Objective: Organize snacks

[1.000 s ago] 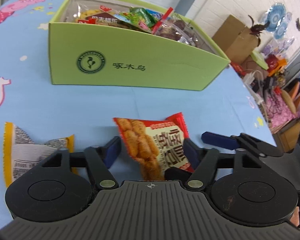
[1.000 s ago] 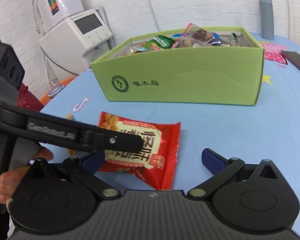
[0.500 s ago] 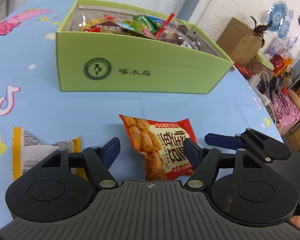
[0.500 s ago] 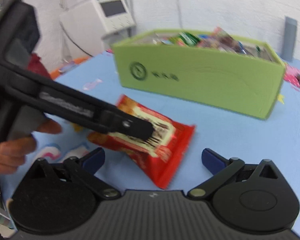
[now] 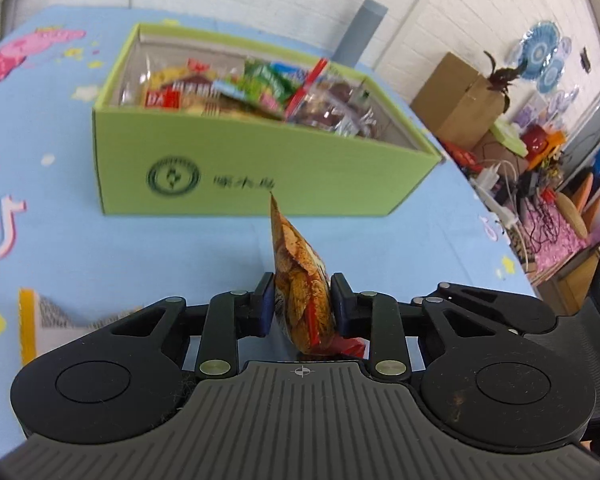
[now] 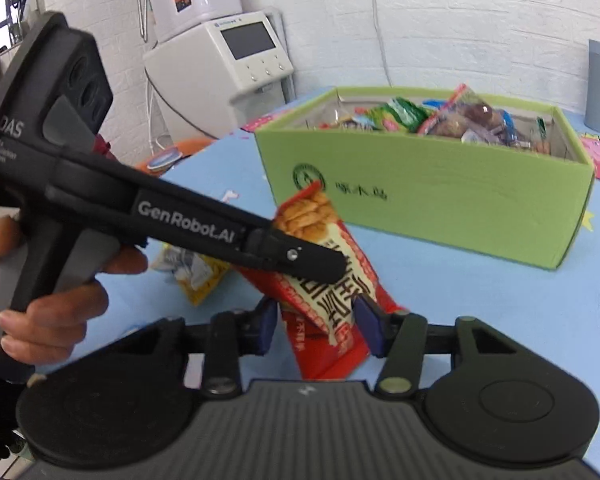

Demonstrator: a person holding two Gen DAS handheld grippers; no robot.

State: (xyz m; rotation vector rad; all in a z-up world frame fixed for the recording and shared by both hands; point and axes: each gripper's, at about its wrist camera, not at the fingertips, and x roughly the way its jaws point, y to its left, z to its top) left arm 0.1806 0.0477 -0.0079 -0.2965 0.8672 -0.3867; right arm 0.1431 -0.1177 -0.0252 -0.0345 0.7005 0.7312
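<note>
Snack packet (image 5: 300,300) in red and orange, printed with fried pieces, hangs lifted off the blue tablecloth (image 5: 180,248), pinched from two sides. The left gripper (image 5: 302,304) has just been closing and now clamps the packet edge-on, its blue pads pressed against both faces, so the packet stands upright with one corner pointing toward the box. In the right wrist view the same packet (image 6: 332,280) tilts across the picture. The right gripper (image 6: 318,320) has also just been closing; its blue-tipped fingers (image 6: 366,320) sit on either side of the packet's lower part and appear to grip it across its width, though the contact on the left side is partly hidden. A person's hand (image 6: 52,296) grips the handle of the left gripper, whose black finger crosses in front of the packet.

The green cardboard box (image 5: 260,172), open-topped and full of mixed snack bags, stands farther back toward the far edge of the table. A yellow-edged packet (image 5: 56,320) lies flat on the cloth near the left edge of the table, apart from the box. A white appliance with a screen (image 6: 244,60) stands beyond the table against the brick wall.
</note>
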